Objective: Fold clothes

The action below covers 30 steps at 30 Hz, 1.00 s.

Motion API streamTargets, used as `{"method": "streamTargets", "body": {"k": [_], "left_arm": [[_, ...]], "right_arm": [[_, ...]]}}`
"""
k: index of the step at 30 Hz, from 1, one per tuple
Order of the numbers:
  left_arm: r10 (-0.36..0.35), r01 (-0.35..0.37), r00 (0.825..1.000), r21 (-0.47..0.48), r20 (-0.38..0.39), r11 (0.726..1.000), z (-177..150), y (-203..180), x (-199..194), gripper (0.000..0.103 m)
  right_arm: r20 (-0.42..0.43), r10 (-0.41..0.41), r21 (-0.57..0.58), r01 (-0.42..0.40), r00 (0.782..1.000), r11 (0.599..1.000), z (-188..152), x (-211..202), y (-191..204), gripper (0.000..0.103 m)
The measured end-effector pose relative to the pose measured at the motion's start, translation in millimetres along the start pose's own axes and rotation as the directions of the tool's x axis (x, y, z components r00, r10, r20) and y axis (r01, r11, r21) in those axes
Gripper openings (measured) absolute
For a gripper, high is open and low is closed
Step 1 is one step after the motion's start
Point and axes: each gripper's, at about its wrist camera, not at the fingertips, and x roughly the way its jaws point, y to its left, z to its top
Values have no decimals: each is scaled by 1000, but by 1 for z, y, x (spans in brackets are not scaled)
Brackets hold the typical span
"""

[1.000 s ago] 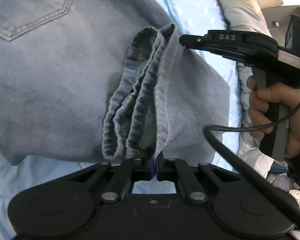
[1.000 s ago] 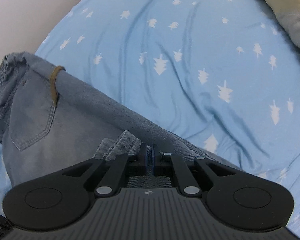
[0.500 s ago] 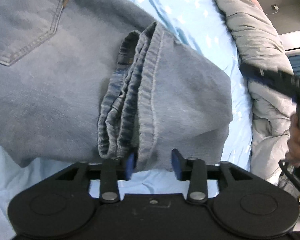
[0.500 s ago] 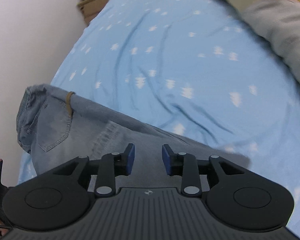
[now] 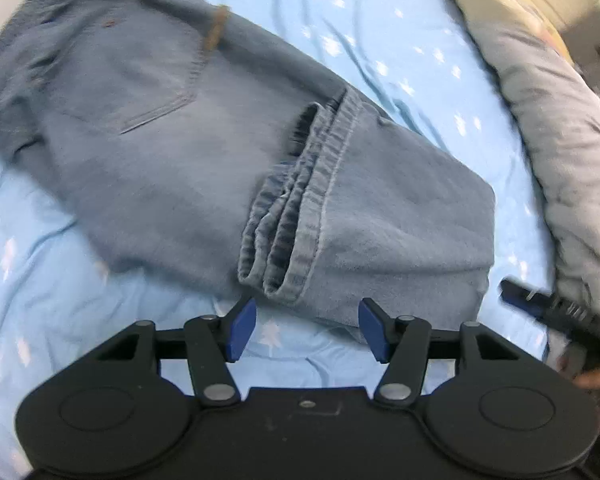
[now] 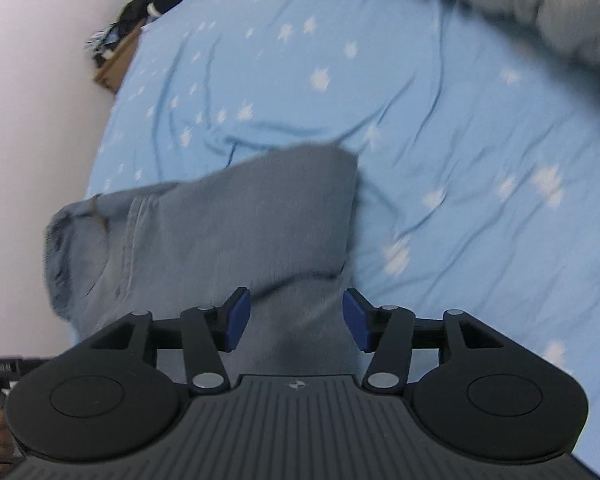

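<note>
A pair of light blue jeans (image 5: pixel 172 152) lies folded on the bed, its leg hems (image 5: pixel 300 208) laid across the upper part below the back pocket. My left gripper (image 5: pixel 307 330) is open and empty, just short of the hems' near edge. My right gripper (image 6: pixel 296 322) is open and empty above the jeans' folded end (image 6: pixel 236 232). The right gripper also shows at the right edge of the left wrist view (image 5: pixel 556 312).
The bed has a light blue sheet with white tree prints (image 6: pixel 440 128). A grey quilt (image 5: pixel 556 112) lies bunched along the right side. A white wall (image 6: pixel 32 100) runs along the bed, with a cardboard box and clothes (image 6: pixel 120 52) at its far end.
Both grippers let go of the jeans' hems, opened wide and drew back. The hems now rest on the jeans.
</note>
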Motion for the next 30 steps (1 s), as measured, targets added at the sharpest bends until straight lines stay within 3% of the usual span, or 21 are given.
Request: {"method": "streamTargets", "body": {"k": [3,7,12,17,22,27,30], "left_arm": [[8,-7,999,-42,31,999,-13,-6,-15,54],[43,-43,998,1,50,999,-26,-16,-29,55],[55,-56,996,8,76,998,-31,-11,-39,55],[6,-6,995,2,95,1000,-29,9,-46,55],[-71,64,992,67,108,996,-15,38,-56,55],[-123,107,988,157,94,982,9,72,-72,55],[-135,115,987,205,90,972,21,88,-90,55]], "right_arm": [[-36,27,6,-26,999,1000,-9,19,-8,63],[-51,18,28,-17,999,999,-20,35,-21,66],[-20,108,125,-104,994,987,-30,47,-26,65],[71,35,142,-45,997,989,-38,23,-1,18],[171,-50,140,26,984,990,-47,-6,50,12],[270,-151,142,116,951,983,-59,-29,112,11],[311,-189,199,130,932,971,-61,-36,140,11]]}}
